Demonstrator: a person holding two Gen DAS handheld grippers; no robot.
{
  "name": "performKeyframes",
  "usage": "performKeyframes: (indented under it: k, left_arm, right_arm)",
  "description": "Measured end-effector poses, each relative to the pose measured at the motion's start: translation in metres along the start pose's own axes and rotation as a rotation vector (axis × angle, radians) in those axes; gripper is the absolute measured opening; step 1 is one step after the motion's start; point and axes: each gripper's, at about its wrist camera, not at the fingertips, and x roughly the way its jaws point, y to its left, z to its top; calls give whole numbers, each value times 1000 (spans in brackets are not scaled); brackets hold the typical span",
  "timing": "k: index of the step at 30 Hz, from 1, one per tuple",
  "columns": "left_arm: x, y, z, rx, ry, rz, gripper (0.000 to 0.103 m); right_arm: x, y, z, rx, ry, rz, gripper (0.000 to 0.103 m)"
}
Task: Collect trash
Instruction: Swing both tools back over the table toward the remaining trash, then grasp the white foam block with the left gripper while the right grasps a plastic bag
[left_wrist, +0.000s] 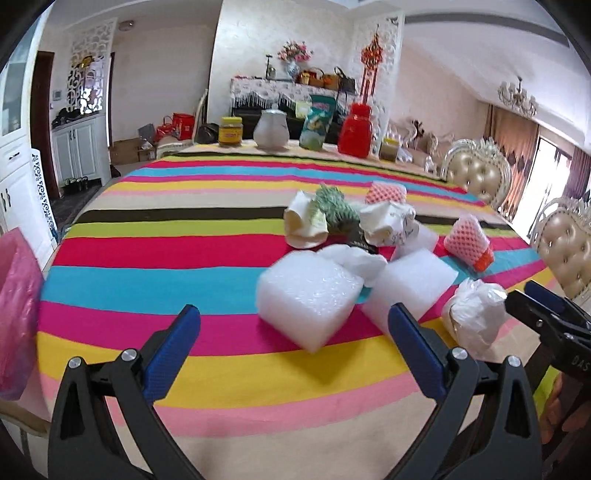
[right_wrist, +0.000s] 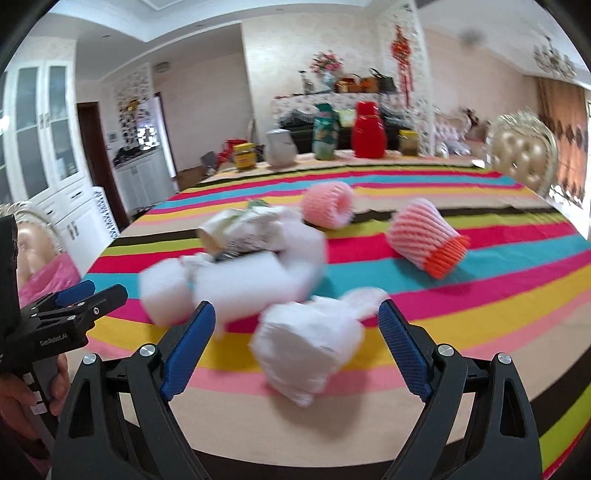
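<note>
The right gripper (right_wrist: 297, 347), fingers spread wide and holding nothing, is lining up on the crumpled white wad (right_wrist: 306, 354) at twelve o'clock; next, closing. The left gripper (left_wrist: 293, 350) is equally wide, holding nothing.

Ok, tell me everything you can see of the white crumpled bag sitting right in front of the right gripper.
The white crumpled bag looks like thin plastic film bunched into a loose lump, with a twisted tail toward the rear right. It lies on the striped tablecloth, near the table's front edge, framed by the open right gripper, which isn't touching it. Motion blur hides finer detail.
</note>
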Motion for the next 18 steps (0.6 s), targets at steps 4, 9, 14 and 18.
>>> performKeyframes:
  k: [4, 9, 14, 18]
  left_arm:
    - [17, 0, 2, -22, 48, -14, 98]
    - [30, -9, 5, 24, 69, 13, 98]
    - [48, -6, 10, 20, 123, 33, 98]
    - [59, 0, 13, 7, 152, 37, 98]
  right_arm:
    - [3, -11, -3, 20, 2, -10, 85]
    - [7, -20, 0, 34, 8, -29, 85]
    - [11, -14, -4, 29, 39, -12, 85]
    - [13, -10, -5, 23, 57, -13, 85]
